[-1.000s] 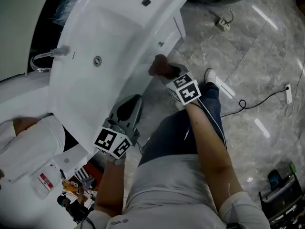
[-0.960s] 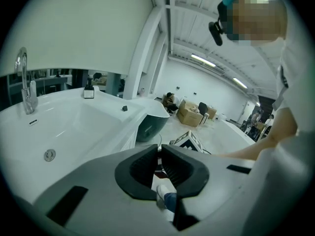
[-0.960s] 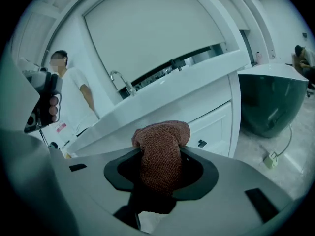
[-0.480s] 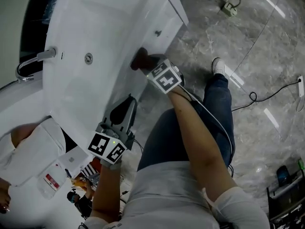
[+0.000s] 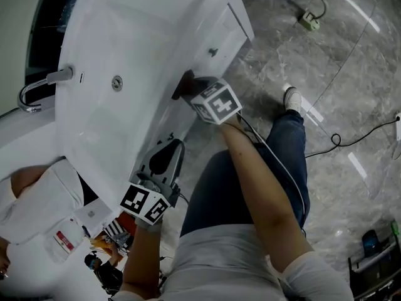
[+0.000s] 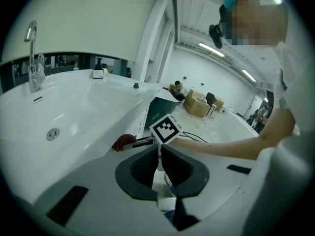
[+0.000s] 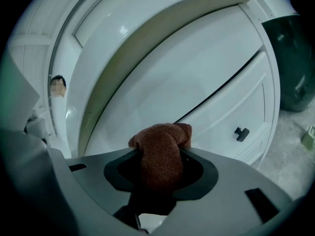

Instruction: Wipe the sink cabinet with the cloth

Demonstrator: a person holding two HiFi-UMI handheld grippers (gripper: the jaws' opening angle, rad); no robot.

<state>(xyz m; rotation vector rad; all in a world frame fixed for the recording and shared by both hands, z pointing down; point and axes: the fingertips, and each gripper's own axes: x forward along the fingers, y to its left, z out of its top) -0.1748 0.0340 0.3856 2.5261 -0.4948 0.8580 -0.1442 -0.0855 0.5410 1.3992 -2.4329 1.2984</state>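
Observation:
A brown cloth (image 7: 160,149) is bunched between the jaws of my right gripper (image 5: 191,86), which is shut on it. The cloth (image 5: 183,84) presses against the white cabinet front (image 7: 197,92) just under the basin's rim, left of a small dark door knob (image 7: 241,133). The cloth (image 6: 123,141) also shows in the left gripper view, beside the right gripper's marker cube (image 6: 166,128). My left gripper (image 5: 164,155) hangs lower, beside the cabinet, its jaws shut with nothing between them.
The white basin (image 5: 125,61) has a chrome tap (image 5: 37,83) and a drain (image 5: 117,83). A person in white (image 5: 37,199) stands at the left. Cables (image 5: 351,137) and a power strip (image 5: 308,21) lie on the grey marble floor. A dark tub (image 7: 295,58) stands right of the cabinet.
My right gripper with the cloth slid left along the cabinet front under the basin rim, then held there. The left gripper stayed nearly in place.

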